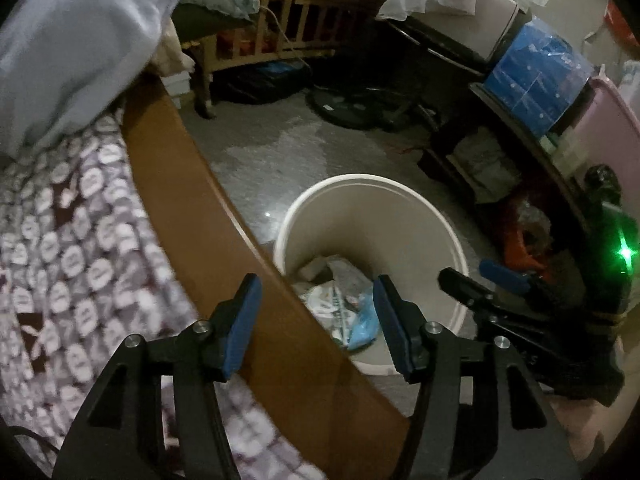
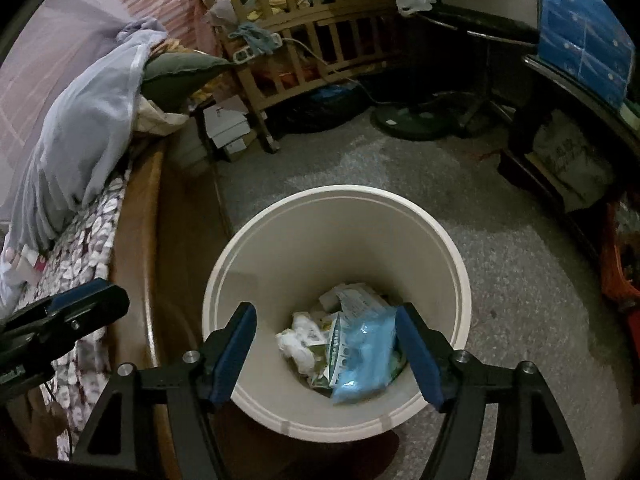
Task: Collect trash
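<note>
A cream round bin (image 2: 452,268) stands on the floor beside the bed; the left wrist view shows the bin (image 1: 384,216) too. At its bottom lie a blue plastic packet (image 2: 366,354), a printed wrapper (image 2: 354,300) and crumpled white paper (image 2: 298,338). My right gripper (image 2: 326,352) hangs over the bin's mouth, open, with nothing between its pads. My left gripper (image 1: 316,322) is open too, empty, above the bed's wooden edge at the bin's near left rim. The right gripper (image 1: 492,276) shows at the right of the left wrist view, over the bin's right rim.
A bed with a patterned blanket (image 1: 68,248) and wooden side rail (image 1: 192,200) runs along the left. A wooden crib (image 2: 304,40) stands at the back, a fan base (image 2: 416,120) on the grey floor, dark shelving with a blue package (image 1: 536,76) on the right.
</note>
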{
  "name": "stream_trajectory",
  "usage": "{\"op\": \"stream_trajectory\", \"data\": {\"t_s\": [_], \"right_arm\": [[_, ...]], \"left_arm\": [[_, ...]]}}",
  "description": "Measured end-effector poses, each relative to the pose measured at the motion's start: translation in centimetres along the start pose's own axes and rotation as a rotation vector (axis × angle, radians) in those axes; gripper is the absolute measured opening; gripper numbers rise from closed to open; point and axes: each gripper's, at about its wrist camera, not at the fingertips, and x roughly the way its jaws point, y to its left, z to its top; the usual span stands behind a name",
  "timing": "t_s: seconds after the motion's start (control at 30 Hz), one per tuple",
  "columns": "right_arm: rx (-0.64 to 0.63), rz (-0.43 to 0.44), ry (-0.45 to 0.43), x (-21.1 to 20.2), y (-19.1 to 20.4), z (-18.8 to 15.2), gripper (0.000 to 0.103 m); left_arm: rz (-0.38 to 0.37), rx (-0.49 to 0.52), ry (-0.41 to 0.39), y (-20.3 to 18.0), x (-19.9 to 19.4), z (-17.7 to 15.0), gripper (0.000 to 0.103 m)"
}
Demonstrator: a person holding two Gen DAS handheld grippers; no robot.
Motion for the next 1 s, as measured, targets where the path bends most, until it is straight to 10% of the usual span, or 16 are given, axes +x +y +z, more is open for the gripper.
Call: {"op": "stream_trajectory", "data": {"t_s": [1.0], "right_arm": [[-0.152,-0.064,-0.371,-13.6,8.7,-1.7,0.072]], "left_arm": [[0.171,-0.043,-0.324,2.9,-12.5,-3.6,0.057]]}}
